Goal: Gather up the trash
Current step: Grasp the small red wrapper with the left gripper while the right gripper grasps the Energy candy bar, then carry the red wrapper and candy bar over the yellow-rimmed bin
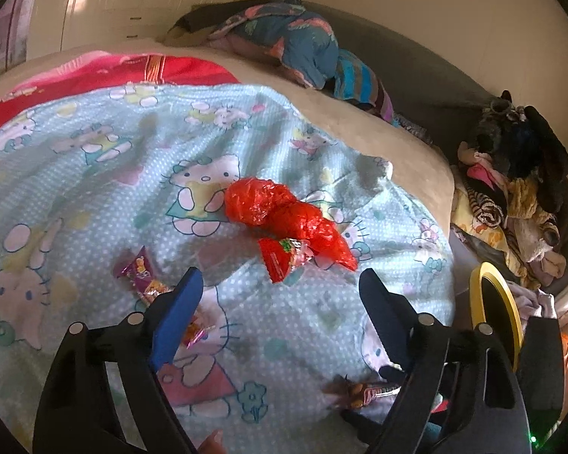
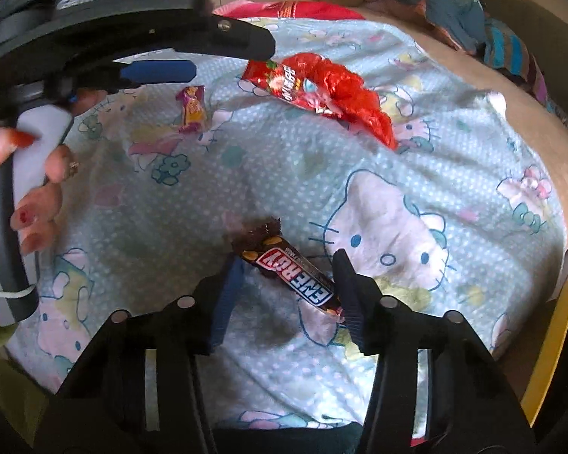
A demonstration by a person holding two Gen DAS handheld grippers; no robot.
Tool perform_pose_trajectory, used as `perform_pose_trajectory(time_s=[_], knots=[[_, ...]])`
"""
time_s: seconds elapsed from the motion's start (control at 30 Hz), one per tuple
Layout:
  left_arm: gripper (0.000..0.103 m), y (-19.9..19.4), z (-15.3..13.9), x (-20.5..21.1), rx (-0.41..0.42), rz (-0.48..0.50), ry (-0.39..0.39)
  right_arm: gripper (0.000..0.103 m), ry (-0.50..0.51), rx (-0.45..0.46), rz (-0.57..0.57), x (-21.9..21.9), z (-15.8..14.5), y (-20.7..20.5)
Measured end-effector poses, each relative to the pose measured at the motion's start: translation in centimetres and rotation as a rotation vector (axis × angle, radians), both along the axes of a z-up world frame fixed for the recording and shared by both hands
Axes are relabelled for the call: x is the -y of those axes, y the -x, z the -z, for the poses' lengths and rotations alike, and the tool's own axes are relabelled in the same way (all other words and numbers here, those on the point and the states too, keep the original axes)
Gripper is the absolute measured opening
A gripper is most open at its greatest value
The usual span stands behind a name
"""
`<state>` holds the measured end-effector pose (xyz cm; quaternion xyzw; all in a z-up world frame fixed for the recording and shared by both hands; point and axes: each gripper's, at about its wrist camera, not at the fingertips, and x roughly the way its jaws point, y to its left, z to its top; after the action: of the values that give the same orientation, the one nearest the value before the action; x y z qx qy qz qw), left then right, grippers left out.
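A brown Energy bar wrapper (image 2: pixel 292 269) lies on the Hello Kitty sheet (image 2: pixel 397 196) between the jaws of my open right gripper (image 2: pixel 288 263), which straddles it without closing. It also shows in the left wrist view (image 1: pixel 363 393). My left gripper (image 1: pixel 281 276) is open and empty above the sheet. Just beyond it lie a red snack packet (image 1: pixel 284 259) and a crumpled red plastic bag (image 1: pixel 280 210). A purple candy wrapper (image 1: pixel 144 276) lies by the left finger. The red bag (image 2: pixel 344 87), red packet (image 2: pixel 284 83) and purple wrapper (image 2: pixel 191 108) show far in the right wrist view.
A yellow-rimmed bin (image 1: pixel 500 314) stands at the bed's right side, also seen in the right wrist view (image 2: pixel 549 340). Piled clothes (image 1: pixel 511 196) lie right of the bed and folded blankets (image 1: pixel 303 38) at its far side. The left gripper's body (image 2: pixel 94 38) fills the right view's upper left.
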<state>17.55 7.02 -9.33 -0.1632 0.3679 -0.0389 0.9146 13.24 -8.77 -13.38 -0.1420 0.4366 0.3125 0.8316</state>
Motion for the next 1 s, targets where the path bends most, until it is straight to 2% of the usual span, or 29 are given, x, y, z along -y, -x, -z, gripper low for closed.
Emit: perform_pose_trajectory(time_s=[0.2, 0.3, 0.37, 0.4, 0.47, 0.77, 1.0], knots=[[0.062, -2.0, 1.1, -0.7, -0.033, -0.02, 0.071, 0.018, -0.076, -0.036, 0.056, 1.7, -0.1, -0.2], [0.042, -2.7, 1.6, -0.6, -0.048, -0.015, 0.098, 0.018, -0.14, -0.06, 0.102, 3.0, -0.2, 0.0], [0.018, -2.9, 1.9, -0.3, -0.068, 0.0, 0.107, 0.017, -0.187, -0.072, 0.128, 3.9, -0.5, 0.2], [0.013, -2.7, 1.9, -0.2, -0.069, 0.002, 0.106, 0.017, -0.204, -0.076, 0.139, 4.2, -0.6, 0.3], [0.011, -1.9, 1.6, 0.3, -0.046, 0.012, 0.098, 0.016, -0.237, -0.082, 0.159, 4.9, -0.9, 0.4], [0.01, 2.0, -0.4, 2.0, 0.008, 0.078, 0.072, 0.015, -0.332, -0.049, 0.207, 7.2, -2.9, 0.7], [0.01, 3.5, -2.5, 3.4, 0.054, 0.127, 0.053, 0.015, -0.384, -0.012, 0.251, 9.4, -4.6, 1.1]])
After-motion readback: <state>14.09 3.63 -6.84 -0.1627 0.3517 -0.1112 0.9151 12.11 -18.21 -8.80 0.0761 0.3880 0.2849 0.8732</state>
